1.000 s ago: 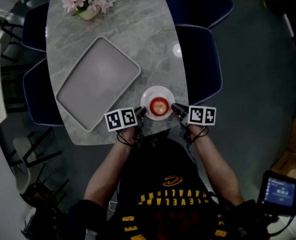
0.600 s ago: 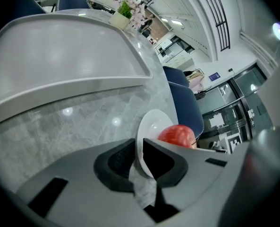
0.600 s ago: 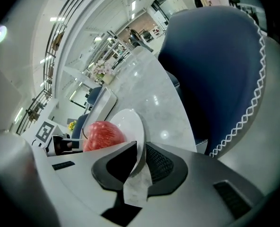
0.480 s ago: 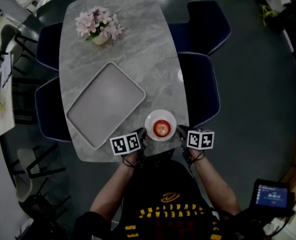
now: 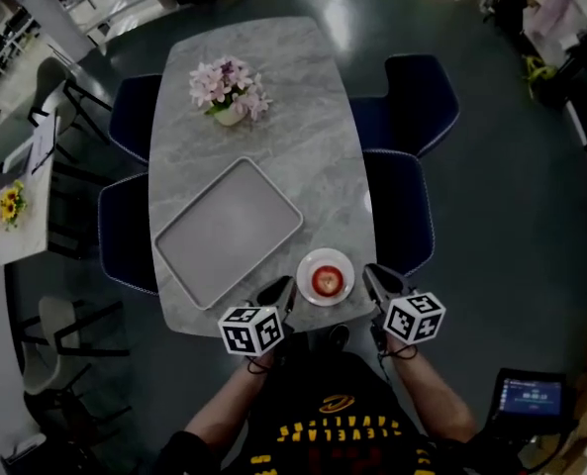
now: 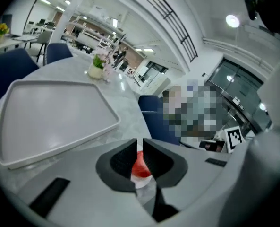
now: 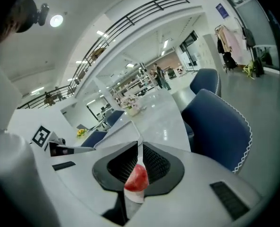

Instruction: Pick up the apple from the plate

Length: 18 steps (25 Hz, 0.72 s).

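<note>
A red apple (image 5: 327, 280) sits on a small white plate (image 5: 341, 262) near the table's front edge. My left gripper (image 5: 281, 287) hovers just left of the plate, my right gripper (image 5: 372, 273) just right of it; both are shut and hold nothing. In the left gripper view the apple (image 6: 140, 167) shows through the thin slit between the jaws of the left gripper (image 6: 140, 148). In the right gripper view the apple (image 7: 137, 178) and the plate (image 7: 134, 196) show the same way beyond the right gripper (image 7: 140, 150).
A large grey tray (image 5: 229, 231) lies left of the plate on the marble table (image 5: 303, 156). A pot of pink flowers (image 5: 229, 89) stands at the far end. Blue chairs (image 5: 400, 206) line both long sides. A small screen (image 5: 526, 396) is at the lower right.
Both grippers have drawn back a little from the plate's sides toward the table edge. The head view has shifted, showing more of the table. The apple stays on the plate.
</note>
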{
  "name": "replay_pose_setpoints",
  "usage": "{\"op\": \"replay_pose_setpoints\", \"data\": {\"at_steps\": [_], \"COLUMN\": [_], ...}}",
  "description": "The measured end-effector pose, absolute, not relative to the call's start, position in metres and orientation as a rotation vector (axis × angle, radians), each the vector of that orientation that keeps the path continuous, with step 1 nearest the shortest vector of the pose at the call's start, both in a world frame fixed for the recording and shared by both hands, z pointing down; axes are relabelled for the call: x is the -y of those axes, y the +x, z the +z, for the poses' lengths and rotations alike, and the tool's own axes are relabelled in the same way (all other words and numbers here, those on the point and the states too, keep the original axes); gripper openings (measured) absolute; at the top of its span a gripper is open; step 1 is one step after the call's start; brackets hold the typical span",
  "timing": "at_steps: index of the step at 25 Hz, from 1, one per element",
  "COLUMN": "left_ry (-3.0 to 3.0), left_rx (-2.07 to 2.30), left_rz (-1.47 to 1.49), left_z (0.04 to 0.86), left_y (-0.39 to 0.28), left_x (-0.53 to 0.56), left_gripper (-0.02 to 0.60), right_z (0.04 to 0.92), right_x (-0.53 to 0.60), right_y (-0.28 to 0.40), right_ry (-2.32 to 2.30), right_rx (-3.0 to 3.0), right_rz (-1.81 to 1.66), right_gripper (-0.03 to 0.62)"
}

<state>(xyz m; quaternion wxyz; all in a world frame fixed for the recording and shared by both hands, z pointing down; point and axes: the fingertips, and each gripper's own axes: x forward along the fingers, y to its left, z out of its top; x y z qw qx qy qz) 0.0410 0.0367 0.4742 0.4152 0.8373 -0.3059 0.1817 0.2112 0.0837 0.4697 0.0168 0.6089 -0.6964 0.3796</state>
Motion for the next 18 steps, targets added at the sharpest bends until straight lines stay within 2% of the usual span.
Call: {"op": "replay_pose_setpoints", "data": {"at_steps": [2,3,4,7,13,18], "left_ry": [2.186,2.221,2.257,2.37,2.599,2.725], "left_rx": [0.747,0.737,0.727,0.709,0.815,0.892], "left_rz": [0.426,0.397,0.364,0.275,0.148,0.086], "left_z": [0.449,0.434,0.419,0.376,0.298,0.272], "left_y": [0.048,0.052,0.057,0.071,0.072,0.074], "left_x": [-0.046,-0.05,-0.054,-0.063,-0.093,-0.115], "left_gripper": [0.036,0.0,0.0,0.0,0.0,0.0], "right_z": [0.455,0.443,0.43,0.384,0.291,0.268], "right_x": [-0.088,-0.089,-0.089,-0.088,-0.113,-0.135], "right_y": [0.198,0.192,0.187,0.173,0.148,0.13], "right_ry": [1.878,1.877,1.877,1.871,1.887,1.833], "right_rx": [2.185,2.214,2.254,2.385,2.541,2.609], "right_rz": [1.187,1.183,1.167,1.056,0.546,0.242], "right_gripper": [0.043,0.043,0.006,0.006,0.006,0.006]}}
